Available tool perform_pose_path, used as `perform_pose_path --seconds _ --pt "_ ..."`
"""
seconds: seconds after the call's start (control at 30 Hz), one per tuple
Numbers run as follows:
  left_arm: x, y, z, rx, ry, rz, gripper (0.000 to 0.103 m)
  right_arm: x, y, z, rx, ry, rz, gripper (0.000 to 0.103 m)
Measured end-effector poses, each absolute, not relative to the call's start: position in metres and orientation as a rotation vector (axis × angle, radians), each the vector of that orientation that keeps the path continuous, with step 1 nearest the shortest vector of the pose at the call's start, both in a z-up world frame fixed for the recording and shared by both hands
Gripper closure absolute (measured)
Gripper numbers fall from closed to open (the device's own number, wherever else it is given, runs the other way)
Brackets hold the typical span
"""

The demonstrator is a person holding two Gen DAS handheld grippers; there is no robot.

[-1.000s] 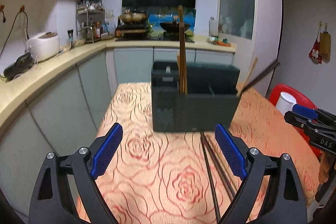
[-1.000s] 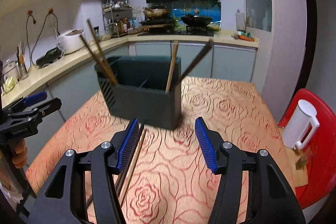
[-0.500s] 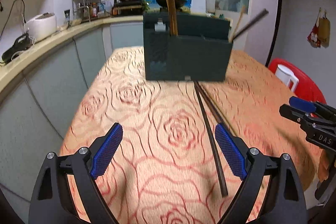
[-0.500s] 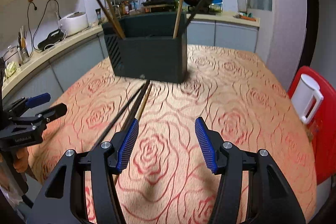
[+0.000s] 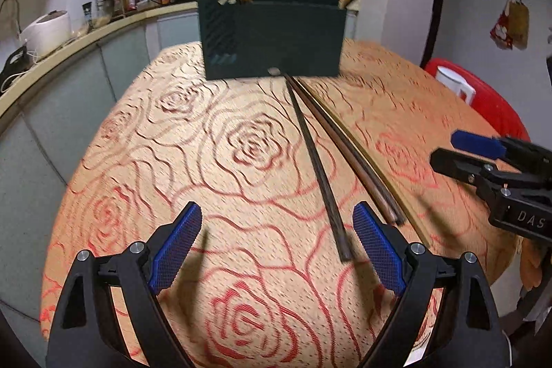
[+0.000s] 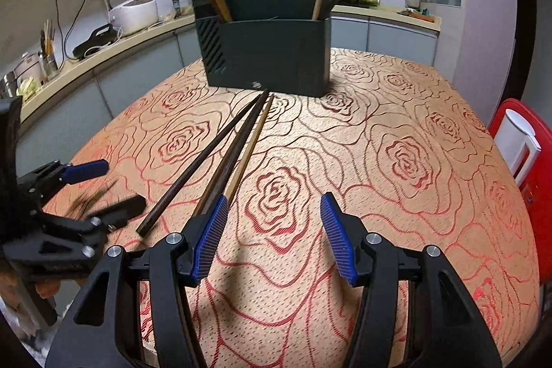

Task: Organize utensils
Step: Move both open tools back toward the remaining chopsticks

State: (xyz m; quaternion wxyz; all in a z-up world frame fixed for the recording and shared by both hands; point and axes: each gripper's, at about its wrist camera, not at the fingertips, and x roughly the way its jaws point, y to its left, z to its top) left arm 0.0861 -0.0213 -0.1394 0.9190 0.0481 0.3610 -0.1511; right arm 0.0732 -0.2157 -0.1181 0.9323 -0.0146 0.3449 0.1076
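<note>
Three long, slim chopsticks (image 6: 220, 157) are lying loose on the worktop (image 6: 396, 133), two of dark wood and one paler, tapering towards a boxy dark-green plastic holder (image 6: 269, 54) that is standing straight ahead of both grippers with slanted vent slots on its left face. More sticks, dark and pale, are leaning out of the holder's left and right ends. The left gripper (image 5: 276, 247) is hanging wide open and holding nothing, its ribbed blue pads (image 5: 376, 247) framing bare cloth, with the near end of the darkest chopstick (image 5: 321, 175) lying just inside its right pad. The right gripper (image 6: 274, 235) is standing about half open, also empty, and the butt ends of the other two chopsticks are running in beside and under its left pad (image 6: 212, 238); whether they are touching it cannot be told. Compared with a second ago, both grippers are sitting lower and tilted further down, so the holder is appearing higher in each view and far more of the chopsticks and cloth is showing; their openings are unchanged. The worktop is wearing a nubbly orange cloth woven with red rose outlines. Beyond it, a curved kitchen counter with grey cabinet fronts is carrying a white rice cooker (image 6: 134, 14), and a red chair (image 6: 531, 195) with a white jug (image 6: 519, 140) is standing right of the right gripper.
</note>
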Motion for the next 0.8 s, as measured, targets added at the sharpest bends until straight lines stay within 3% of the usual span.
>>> perform_pose_path --seconds 0.13,0.43,0.8 --pt "0.085 -0.029 -0.146 0.132 0.753 -0.318 0.017 0.07 -0.209 -0.122 -0.038 0.716 0.242 0.049" --pt "0.087 -0.026 -0.148 0.162 0.743 -0.272 0.031 0.062 -0.183 -0.136 -0.112 0.746 0.3 0.049" --pt "0.091 -0.019 -0.146 0.146 0.754 -0.251 0.031 0.063 -0.18 -0.144 -0.147 0.773 0.29 0.05"
